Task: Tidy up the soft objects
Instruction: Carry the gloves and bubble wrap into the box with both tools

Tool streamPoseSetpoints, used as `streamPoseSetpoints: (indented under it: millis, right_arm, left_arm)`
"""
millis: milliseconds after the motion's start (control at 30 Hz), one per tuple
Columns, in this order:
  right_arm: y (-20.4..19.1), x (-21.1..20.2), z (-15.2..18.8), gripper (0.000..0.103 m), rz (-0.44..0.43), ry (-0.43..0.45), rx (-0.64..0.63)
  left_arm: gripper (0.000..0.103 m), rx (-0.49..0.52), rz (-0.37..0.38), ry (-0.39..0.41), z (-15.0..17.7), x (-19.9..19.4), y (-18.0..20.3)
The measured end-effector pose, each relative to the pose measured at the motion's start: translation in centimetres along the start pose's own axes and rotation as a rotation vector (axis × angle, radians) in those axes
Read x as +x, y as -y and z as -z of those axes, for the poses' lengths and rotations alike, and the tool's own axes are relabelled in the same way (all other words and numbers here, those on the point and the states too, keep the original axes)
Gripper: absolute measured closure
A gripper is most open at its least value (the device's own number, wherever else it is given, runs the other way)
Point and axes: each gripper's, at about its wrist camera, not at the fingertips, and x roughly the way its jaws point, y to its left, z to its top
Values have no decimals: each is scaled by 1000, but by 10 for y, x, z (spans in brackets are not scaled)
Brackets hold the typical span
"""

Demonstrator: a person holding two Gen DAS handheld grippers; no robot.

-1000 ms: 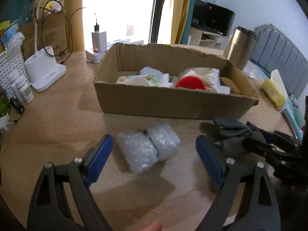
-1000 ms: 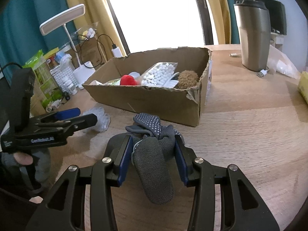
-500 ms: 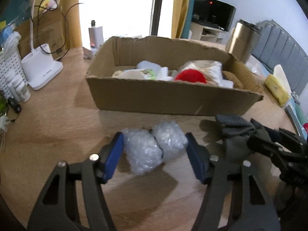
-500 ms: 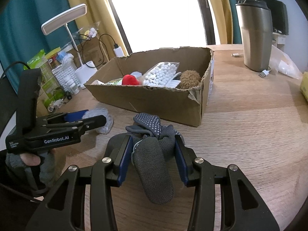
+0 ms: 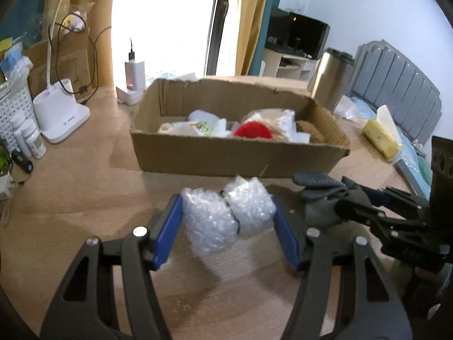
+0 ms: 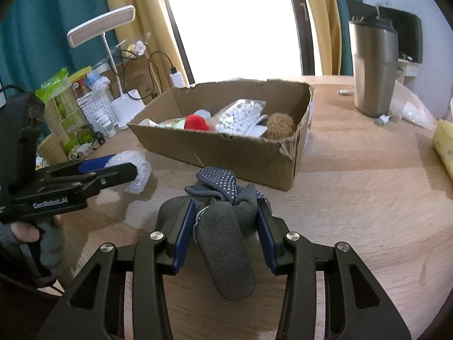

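left gripper clamps bubble wrap bundle | right gripper clamps grey glove between pads

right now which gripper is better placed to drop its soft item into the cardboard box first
Probably left: the left gripper grips the clear bubble-wrap bundle directly in front of the brown cardboard box. The right gripper grips the grey dotted glove nearer the box's corner.
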Motion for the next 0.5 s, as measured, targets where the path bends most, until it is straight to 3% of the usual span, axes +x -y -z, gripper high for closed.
streamPoseSetpoints:
  millis: [500]
  right_arm:
    - [-40,-19,-30,58,-26,84,-119]
  left_arm:
    - [39,8,62,154,-10,-54,0]
